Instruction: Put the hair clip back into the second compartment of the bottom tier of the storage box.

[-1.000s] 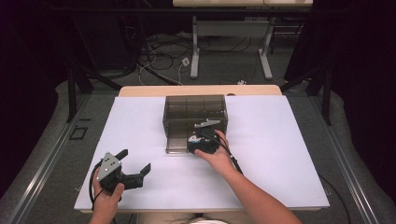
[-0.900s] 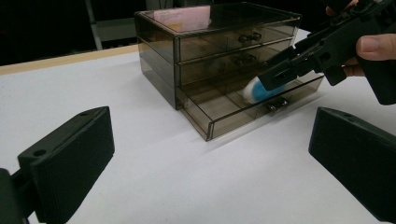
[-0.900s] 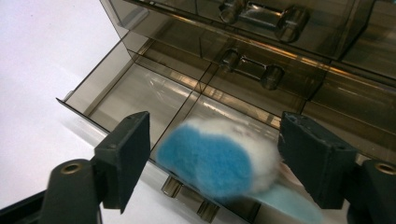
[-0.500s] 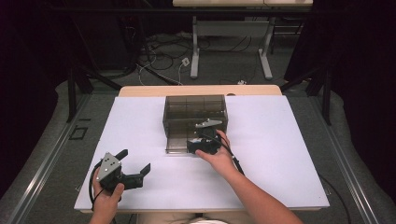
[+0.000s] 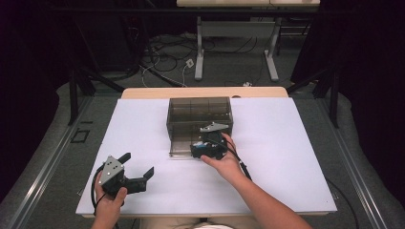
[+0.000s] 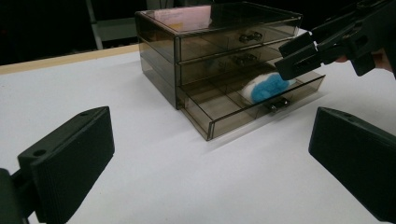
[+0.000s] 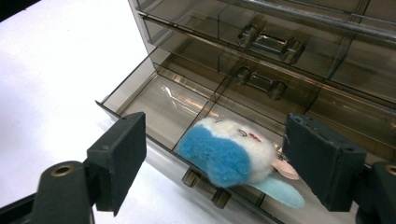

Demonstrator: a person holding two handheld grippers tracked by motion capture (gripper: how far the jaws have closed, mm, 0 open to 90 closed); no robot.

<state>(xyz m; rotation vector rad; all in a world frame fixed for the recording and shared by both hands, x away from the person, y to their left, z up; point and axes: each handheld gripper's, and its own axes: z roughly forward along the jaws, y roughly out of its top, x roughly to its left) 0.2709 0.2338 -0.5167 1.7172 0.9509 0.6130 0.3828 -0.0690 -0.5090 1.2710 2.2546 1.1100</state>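
Resting low at the near left of the white table [image 5: 286, 157], the left gripper [image 5: 138, 168] stands with its jaws spread wide and nothing between them. Its own view shows both black pads cut off by the picture edges.

Farther ahead and to its right, the right gripper [image 5: 203, 149] hangs over the pulled-out bottom drawer [image 6: 219, 112] of a smoky clear drawer chest [image 5: 199, 114]. Its jaws have just been opening and now stand apart on either side of a blue and white plush toy [image 7: 229, 154], with no pad pressing on it. The toy lies in the drawer's front compartment, just behind the small metal handle [image 7: 205, 186], between and slightly below the right gripper's jaws. A tiny mark on the toy's white fur is too small to read. No brand or writing is legible on the chest. In the high view the toy is hidden under the right gripper and hand.
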